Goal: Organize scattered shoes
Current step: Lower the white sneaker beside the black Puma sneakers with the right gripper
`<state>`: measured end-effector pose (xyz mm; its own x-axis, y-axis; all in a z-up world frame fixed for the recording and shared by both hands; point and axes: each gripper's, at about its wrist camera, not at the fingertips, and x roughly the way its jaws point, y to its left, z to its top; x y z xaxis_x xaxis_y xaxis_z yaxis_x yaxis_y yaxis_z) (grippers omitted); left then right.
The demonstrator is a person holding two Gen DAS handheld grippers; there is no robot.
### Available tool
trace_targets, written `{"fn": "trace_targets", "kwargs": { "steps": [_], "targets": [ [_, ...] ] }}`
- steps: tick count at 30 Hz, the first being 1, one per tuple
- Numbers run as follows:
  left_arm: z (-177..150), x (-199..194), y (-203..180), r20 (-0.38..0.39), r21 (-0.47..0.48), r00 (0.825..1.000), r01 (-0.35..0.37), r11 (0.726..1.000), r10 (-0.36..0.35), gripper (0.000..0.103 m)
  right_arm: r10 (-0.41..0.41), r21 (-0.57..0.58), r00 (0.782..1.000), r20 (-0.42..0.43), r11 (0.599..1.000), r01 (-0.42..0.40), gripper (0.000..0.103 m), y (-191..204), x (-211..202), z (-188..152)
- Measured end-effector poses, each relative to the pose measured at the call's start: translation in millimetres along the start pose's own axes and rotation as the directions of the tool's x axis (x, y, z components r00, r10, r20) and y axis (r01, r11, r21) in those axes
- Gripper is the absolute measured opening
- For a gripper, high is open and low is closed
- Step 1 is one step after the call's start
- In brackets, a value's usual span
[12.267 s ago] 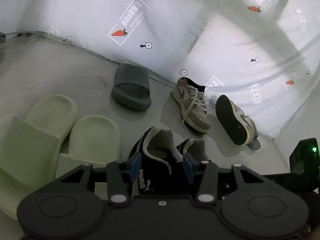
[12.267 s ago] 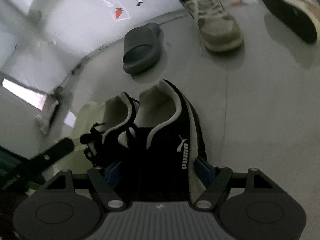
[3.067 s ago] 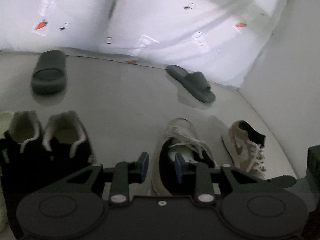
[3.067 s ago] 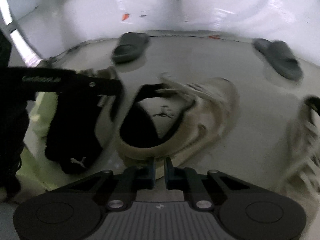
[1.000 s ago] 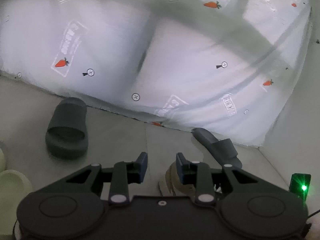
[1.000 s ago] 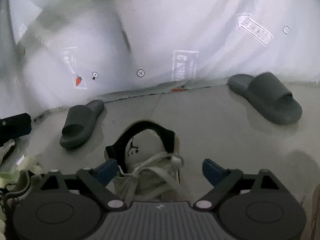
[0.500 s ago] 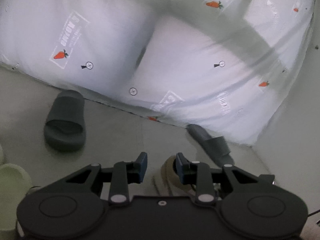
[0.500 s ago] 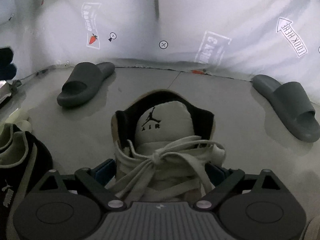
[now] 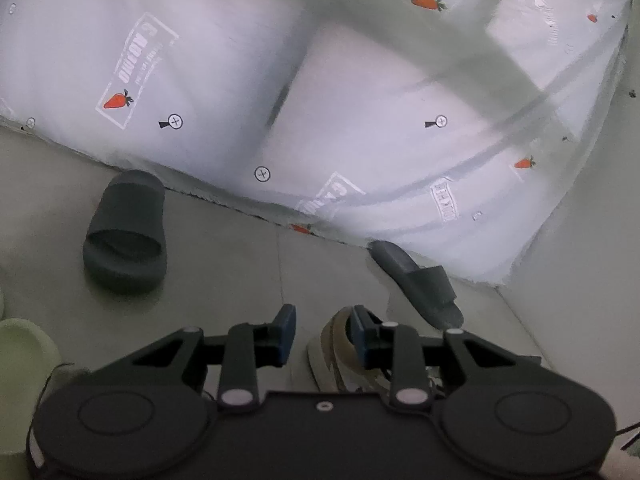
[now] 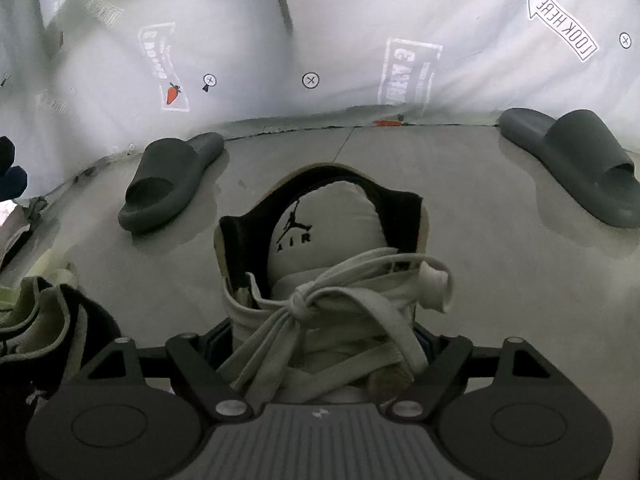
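A beige sneaker (image 10: 332, 240) with a black collar and a white tongue stands on the grey floor, heel away from me. My right gripper (image 10: 322, 338) is wide open and straddles its laced middle; the laces hide most of both pads. My left gripper (image 9: 322, 332) hangs above the floor, open, with nothing between its fingers. The end of a beige sneaker (image 9: 336, 352) shows just under its right finger; I cannot tell if it is the same shoe. Two dark grey slides lie apart near the back sheet, one on the left (image 10: 168, 184) (image 9: 124, 236), one on the right (image 10: 576, 164) (image 9: 416, 280).
A black sneaker with a pale lining (image 10: 52, 332) sits at the lower left of the right wrist view. A pale green slide (image 9: 20, 360) lies at the left edge. A white sheet with carrot prints (image 9: 360, 100) closes the back, and a plain wall (image 9: 580, 280) the right.
My right gripper has moved forward and down over the beige sneaker, which now fills the gap between its fingers. The left gripper has shifted only slightly and stays open.
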<state>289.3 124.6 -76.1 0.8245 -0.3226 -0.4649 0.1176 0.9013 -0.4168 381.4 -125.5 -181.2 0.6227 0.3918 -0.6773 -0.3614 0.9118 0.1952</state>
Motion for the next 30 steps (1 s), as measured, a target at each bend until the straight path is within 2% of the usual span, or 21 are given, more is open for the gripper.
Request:
{"fn": "trace_targets", "kwargs": {
  "steps": [5, 14, 26, 30],
  "targets": [
    [-11, -14, -7, -0.026, 0.054, 0.999, -0.038, 0.998, 0.04, 0.03, 0.005, -0.002, 1.0, -0.015, 1.0, -0.005, 0.082, 8, -11, -13],
    [-30, -47, 9, -0.048, -0.006, 0.997, -0.06, 0.998, 0.06, 0.03, 0.005, 0.035, 0.998, -0.061, 0.999, -0.002, 0.08, 27, -25, -43],
    [-47, -83, 29, -0.07, -0.035, 0.994, -0.089, 0.995, 0.086, 0.03, 0.009, 0.037, 0.996, -0.093, 0.999, -0.005, 0.08, 73, -37, -63],
    [-50, -88, 30, -0.082, -0.019, 0.994, -0.078, 0.997, 0.076, 0.03, -0.019, 0.073, 0.993, -0.12, 0.997, 0.027, 0.079, 87, -35, -61]
  ]
}}
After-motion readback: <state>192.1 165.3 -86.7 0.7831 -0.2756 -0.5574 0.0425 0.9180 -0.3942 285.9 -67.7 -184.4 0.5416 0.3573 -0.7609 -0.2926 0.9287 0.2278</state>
